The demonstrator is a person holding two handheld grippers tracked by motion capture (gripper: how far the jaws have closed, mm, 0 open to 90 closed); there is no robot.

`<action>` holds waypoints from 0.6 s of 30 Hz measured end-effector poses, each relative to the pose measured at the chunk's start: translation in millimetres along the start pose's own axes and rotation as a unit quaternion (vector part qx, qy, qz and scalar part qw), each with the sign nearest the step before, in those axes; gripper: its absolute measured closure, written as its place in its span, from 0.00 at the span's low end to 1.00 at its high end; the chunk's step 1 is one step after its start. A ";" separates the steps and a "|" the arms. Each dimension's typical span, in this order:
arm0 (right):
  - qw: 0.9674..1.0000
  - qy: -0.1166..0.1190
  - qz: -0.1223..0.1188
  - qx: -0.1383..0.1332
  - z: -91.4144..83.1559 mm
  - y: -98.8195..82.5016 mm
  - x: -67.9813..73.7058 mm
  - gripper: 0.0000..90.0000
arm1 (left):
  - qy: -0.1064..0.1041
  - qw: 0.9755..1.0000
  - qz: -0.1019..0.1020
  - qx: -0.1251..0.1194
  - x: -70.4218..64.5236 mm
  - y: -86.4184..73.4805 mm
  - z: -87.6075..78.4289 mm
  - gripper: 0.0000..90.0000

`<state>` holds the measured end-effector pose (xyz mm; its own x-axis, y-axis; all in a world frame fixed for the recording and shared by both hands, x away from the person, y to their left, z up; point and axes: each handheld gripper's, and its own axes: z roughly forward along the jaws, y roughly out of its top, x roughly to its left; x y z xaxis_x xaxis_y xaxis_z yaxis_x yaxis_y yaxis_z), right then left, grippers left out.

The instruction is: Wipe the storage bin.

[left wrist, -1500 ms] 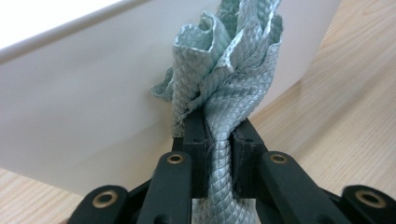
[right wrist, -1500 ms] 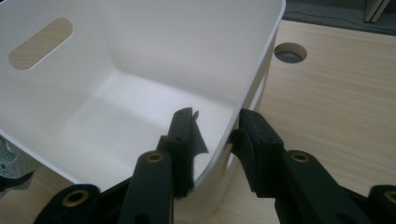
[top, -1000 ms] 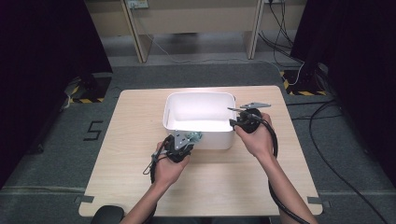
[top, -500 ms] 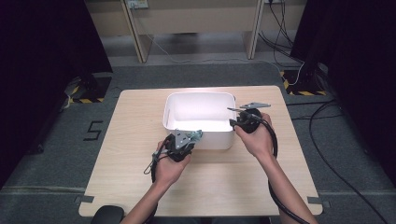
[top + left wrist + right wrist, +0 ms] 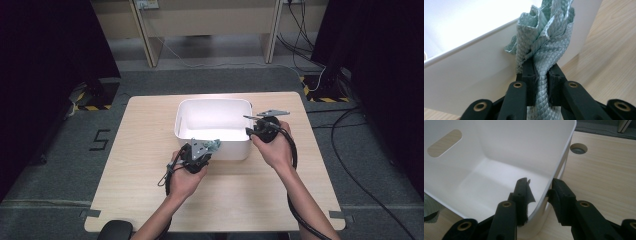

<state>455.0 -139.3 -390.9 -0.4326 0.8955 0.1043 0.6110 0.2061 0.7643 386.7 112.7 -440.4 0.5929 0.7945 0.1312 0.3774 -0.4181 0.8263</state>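
A white plastic bin [image 5: 212,101] stands at the middle of the wooden table [image 5: 145,130]. My left gripper [image 5: 211,145] is at the bin's near wall, shut on a bunched pale green cloth [image 5: 215,144]. In the left gripper view the cloth [image 5: 546,37] rises from between the jaws [image 5: 541,72], beside the bin's outer wall [image 5: 474,67]. My right gripper [image 5: 250,131] sits at the bin's near right corner. In the right gripper view it [image 5: 539,191] straddles the bin's wall [image 5: 499,150], one jaw inside, one outside, pressed on it. The bin looks empty.
A round cable hole [image 5: 578,148] lies in the table [image 5: 604,170] just right of the bin. The bin's far wall has a handle slot [image 5: 444,139]. Cables [image 5: 345,150] trail over the grey floor at the right. Desk legs [image 5: 142,35] stand beyond the table.
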 end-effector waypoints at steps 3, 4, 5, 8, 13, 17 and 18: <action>1.000 0.000 0.000 0.000 0.1 0.0 0.0 0.75 | 0.000 1.000 0.002 0.001 0.0 -0.2 0.2 0.88; 1.000 0.000 0.000 0.000 0.1 0.1 0.0 0.75 | -0.001 1.000 0.001 0.002 -0.1 -0.2 0.3 0.88; 1.000 0.000 0.001 0.000 0.1 0.1 0.0 0.75 | 0.000 1.000 -0.001 0.001 -0.3 -0.4 0.7 0.88; 1.000 0.000 0.000 0.000 0.1 0.0 0.0 0.75 | -0.001 1.000 0.003 0.003 -0.8 -1.2 2.0 0.88; 1.000 0.000 0.002 -0.001 0.1 -0.2 0.2 0.75 | -0.003 1.000 0.002 0.006 -2.7 -4.5 5.5 0.88; 1.000 0.000 0.000 -0.001 0.1 -0.2 0.1 0.75 | -0.004 1.000 0.002 0.006 -2.8 -5.5 7.0 0.88; 1.000 0.000 0.002 -0.001 0.1 -0.2 0.2 0.75 | -0.003 1.000 0.003 0.006 -2.8 -5.7 7.2 0.88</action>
<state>454.9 -139.1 -391.1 -0.4308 0.8961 0.1069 0.6108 0.2024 0.7655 388.0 109.7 -449.4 0.5996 0.7892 0.1325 0.3820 -0.4278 0.8192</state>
